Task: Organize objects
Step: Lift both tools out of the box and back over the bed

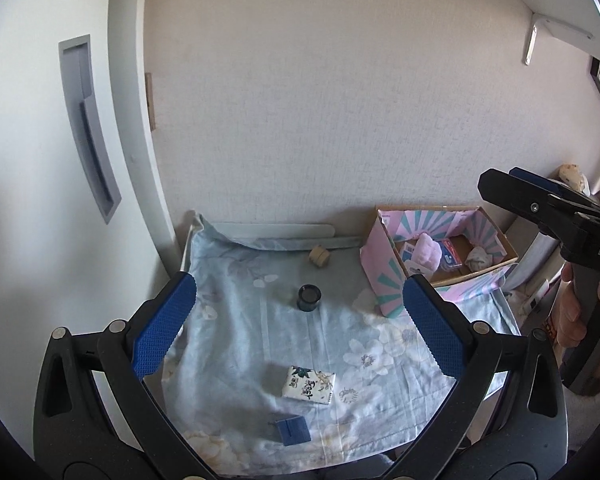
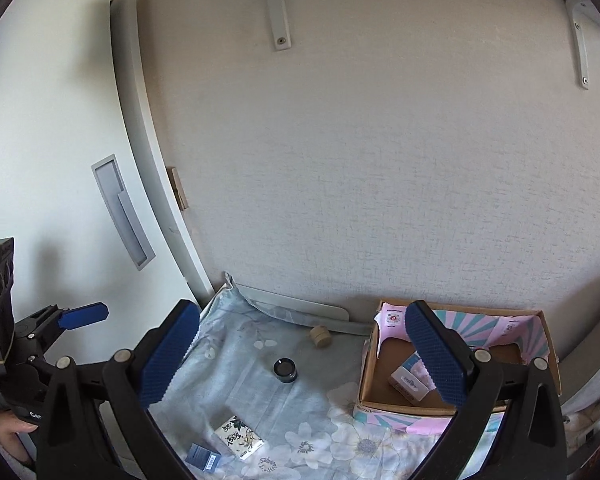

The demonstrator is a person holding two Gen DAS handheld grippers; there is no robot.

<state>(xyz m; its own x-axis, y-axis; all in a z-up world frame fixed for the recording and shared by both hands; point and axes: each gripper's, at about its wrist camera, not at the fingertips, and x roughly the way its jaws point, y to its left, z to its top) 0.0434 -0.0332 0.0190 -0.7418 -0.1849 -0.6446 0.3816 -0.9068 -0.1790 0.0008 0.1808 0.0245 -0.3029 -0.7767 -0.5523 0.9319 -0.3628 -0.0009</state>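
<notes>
Both grippers' fingers [image 1: 168, 328] spread, holding nothing, above floral cloth [image 1: 236, 332]; possibly a jar [image 1: 309, 298] midway.

The desk [image 1: 380, 412] wears a pale blue floral cloth, rumpled at the back-left corner. Along the wall sits a small tan roll of tape [image 1: 320, 257]. Mid-cloth stands a dark round jar [image 1: 309, 298]. Nearer the front lies a floral-printed white packet [image 1: 310, 385], a small blue box [image 1: 292, 431] just beside it. Back right, an open pink-and-teal cardboard box [image 1: 384, 280] rests on the cloth.
</notes>
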